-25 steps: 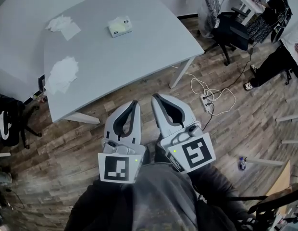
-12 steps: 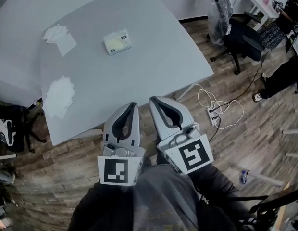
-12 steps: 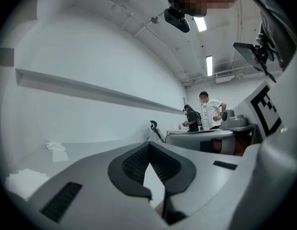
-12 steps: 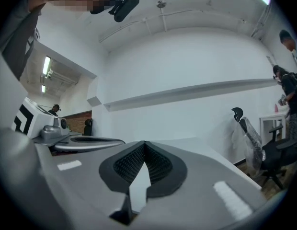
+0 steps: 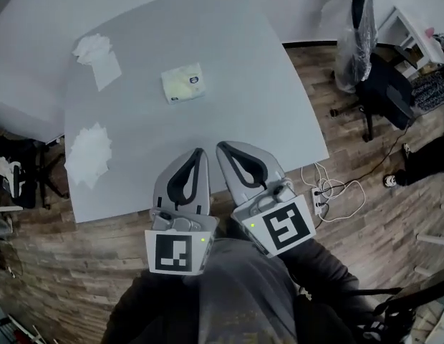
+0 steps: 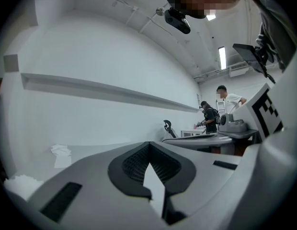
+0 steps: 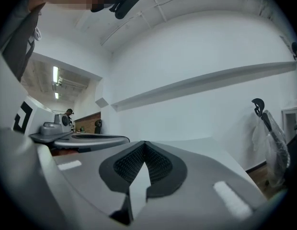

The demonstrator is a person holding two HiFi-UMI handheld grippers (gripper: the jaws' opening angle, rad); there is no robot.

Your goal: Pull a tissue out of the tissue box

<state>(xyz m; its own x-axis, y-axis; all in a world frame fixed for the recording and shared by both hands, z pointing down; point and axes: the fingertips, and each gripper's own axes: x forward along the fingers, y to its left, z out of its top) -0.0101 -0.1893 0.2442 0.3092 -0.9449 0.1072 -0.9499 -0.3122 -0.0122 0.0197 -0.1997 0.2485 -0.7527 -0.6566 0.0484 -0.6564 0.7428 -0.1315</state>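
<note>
Head view places the pale yellow-and-white rectangular tissue box [image 5: 184,83] on the grey table [image 5: 258,84], in the upper-centre of the frame, with its long axis running roughly left to right and slightly tilted. We read the box as lying above and a little to the left of both gripper tips, and well apart from them. The left gripper [image 5: 199,152] sits at lower centre of the frame and the right gripper [image 5: 220,147] just beside it to the right. Both point up the frame toward the table, and we judge the left one marginally nearer the box. Left gripper view shows the left gripper [image 6: 148,145] with its dark ribbed pads brought together at the tip and nothing held between them. Right gripper view shows the right gripper [image 7: 143,143] in the same condition, pads meeting at the tip and empty. Neither gripper touches the table or the box, and neither gripper view shows the box. Two loose white tissues [image 5: 98,51] lie at the upper-left and left edges of the table, clear of the box. We cannot tell at this size whether a sheet protrudes from the box opening. We judge that the coming move calls for a forward reach and for the jaws to be opened first.
</note>
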